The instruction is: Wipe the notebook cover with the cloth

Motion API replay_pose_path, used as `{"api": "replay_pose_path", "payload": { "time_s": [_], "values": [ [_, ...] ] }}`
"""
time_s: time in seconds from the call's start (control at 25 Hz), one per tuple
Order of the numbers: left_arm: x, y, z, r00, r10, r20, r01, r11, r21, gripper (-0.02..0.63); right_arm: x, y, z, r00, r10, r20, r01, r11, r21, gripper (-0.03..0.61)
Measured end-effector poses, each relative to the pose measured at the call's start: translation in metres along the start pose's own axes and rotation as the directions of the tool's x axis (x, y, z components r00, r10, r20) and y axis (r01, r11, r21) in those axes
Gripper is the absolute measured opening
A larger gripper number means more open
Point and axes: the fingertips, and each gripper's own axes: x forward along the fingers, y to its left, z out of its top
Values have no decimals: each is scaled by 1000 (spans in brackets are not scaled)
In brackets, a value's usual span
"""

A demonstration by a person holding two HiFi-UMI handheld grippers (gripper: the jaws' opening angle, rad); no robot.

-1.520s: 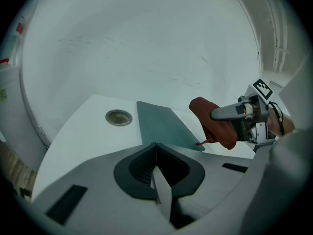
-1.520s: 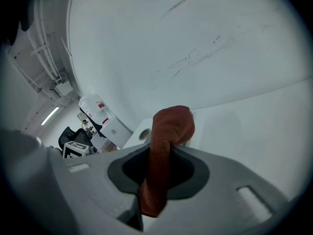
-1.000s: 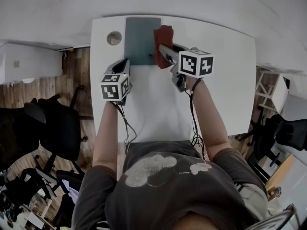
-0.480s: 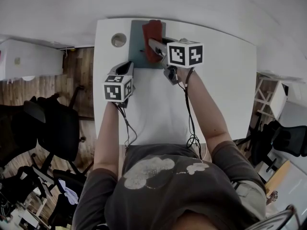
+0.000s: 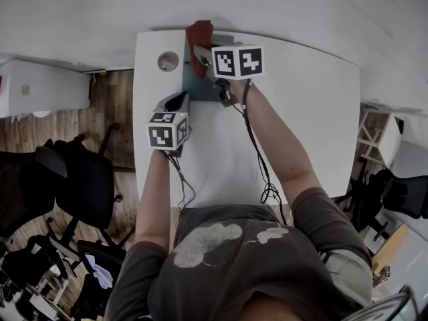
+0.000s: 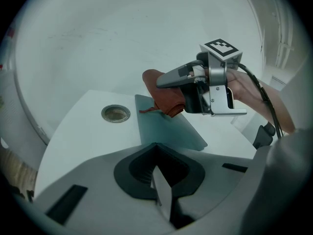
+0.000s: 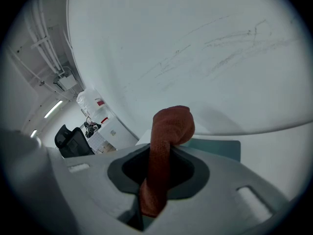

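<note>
A grey-blue notebook [image 5: 192,87] lies flat at the far edge of the white table [image 5: 301,112]; my right gripper covers much of it. My right gripper [image 5: 199,52] is shut on a red cloth [image 5: 198,35], which bunches up over the notebook's far end. In the right gripper view the cloth [image 7: 168,131] rises from between the jaws, with the notebook [image 7: 220,148] just beyond. My left gripper [image 5: 178,100] sits at the notebook's near left corner, shut with nothing in it. The left gripper view shows the notebook [image 6: 168,131] just ahead, with the cloth [image 6: 168,102] on it.
A round cable hole [image 5: 168,61] is set in the table left of the notebook, also seen in the left gripper view as the cable hole [image 6: 116,113]. A white wall stands right behind the table's far edge. Office chairs [image 5: 80,179] stand on the wooden floor to the left.
My right gripper has carried the cloth leftward and toward the far edge across the notebook. The left gripper has stayed by the near left corner.
</note>
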Motion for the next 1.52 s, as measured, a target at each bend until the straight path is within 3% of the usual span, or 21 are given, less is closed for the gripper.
{"api": "replay_pose_path", "payload": {
  "time_s": [0.36,0.84,1.08,1.52],
  "values": [
    [0,2,1,1000,-12,-4,12,1000,-22,-6,33,-3,2,998,-58,-5,58,998,-9,80],
    [2,3,2,999,-29,-17,28,999,-41,-6,65,-7,2,997,-62,-38,62,998,-20,80],
    [4,2,2,1000,-26,-16,26,999,-45,-6,60,-21,0,993,-101,-52,99,994,-54,80],
    [2,1,2,1000,-16,-15,15,999,-49,-6,24,-59,-2,986,-161,-46,161,987,-7,80]
  ]
}}
